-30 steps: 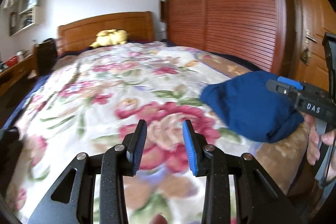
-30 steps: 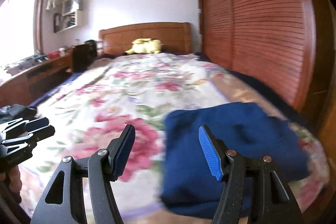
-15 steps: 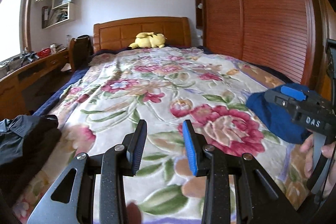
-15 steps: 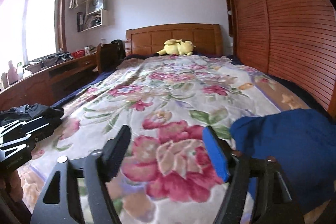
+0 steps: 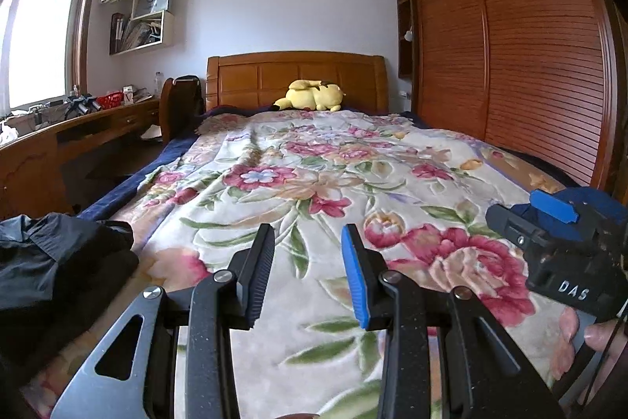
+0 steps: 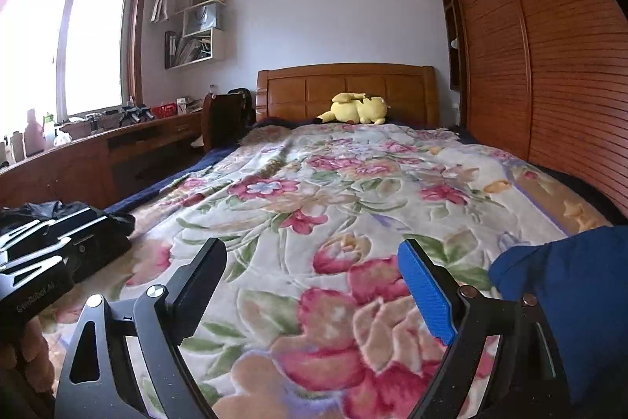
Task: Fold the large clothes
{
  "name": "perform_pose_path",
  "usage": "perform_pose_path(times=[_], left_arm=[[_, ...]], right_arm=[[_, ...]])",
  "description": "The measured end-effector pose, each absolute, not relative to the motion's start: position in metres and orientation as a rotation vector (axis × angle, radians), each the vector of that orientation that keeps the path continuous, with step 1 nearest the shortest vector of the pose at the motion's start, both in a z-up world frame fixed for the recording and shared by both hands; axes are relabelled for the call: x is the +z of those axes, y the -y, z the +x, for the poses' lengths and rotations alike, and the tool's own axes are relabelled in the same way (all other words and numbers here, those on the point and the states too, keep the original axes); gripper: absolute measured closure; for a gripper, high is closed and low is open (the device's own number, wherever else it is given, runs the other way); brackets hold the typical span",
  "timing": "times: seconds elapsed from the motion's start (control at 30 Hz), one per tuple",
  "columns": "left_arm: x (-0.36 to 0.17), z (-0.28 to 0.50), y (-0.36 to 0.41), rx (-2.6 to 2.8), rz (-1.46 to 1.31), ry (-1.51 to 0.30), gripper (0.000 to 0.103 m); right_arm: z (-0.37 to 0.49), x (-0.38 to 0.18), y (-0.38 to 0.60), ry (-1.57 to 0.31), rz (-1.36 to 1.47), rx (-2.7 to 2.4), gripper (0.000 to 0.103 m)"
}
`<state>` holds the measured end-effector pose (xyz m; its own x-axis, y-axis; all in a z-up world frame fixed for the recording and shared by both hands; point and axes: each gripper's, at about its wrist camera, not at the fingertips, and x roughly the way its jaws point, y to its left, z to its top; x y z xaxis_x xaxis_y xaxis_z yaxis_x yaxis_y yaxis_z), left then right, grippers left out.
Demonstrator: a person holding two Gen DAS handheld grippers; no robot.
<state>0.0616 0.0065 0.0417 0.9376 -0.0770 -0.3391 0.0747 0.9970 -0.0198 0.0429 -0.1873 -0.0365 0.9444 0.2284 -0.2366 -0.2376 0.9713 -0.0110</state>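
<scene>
Both the left tool [image 5: 308, 271] and right tool [image 6: 314, 285] hang released over the bed [image 5: 314, 175], between garments, apparently: blue bundle [image 6: 569, 297] lies right, so next probably means fetching the black clothes [image 5: 51, 262] left.

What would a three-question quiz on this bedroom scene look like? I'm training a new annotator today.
1. True or false: the left gripper holds cloth.
2. Which gripper is open wider?
3. The black garment lies on which side of the bed: A) the person's left, B) the person's right, C) by the yellow plush?

Key:
1. False; it is open with nothing in it.
2. The right gripper.
3. A; the blue garment lies on the right.
</scene>
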Motion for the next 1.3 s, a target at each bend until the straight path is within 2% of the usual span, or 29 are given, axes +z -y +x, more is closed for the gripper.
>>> perform_pose_path(times=[0.37,1.3], left_arm=[[0.020,0.068,-0.013,-0.077,-0.013,-0.388,0.067],[0.024,0.063,-0.013,-0.069,-0.012,-0.376,0.067]], right_arm=[[0.054,-0.046,0.182,-0.271,-0.060,0.237,0.013],[0.051,-0.048,0.185,-0.274,-0.058,0.239,0.013]])
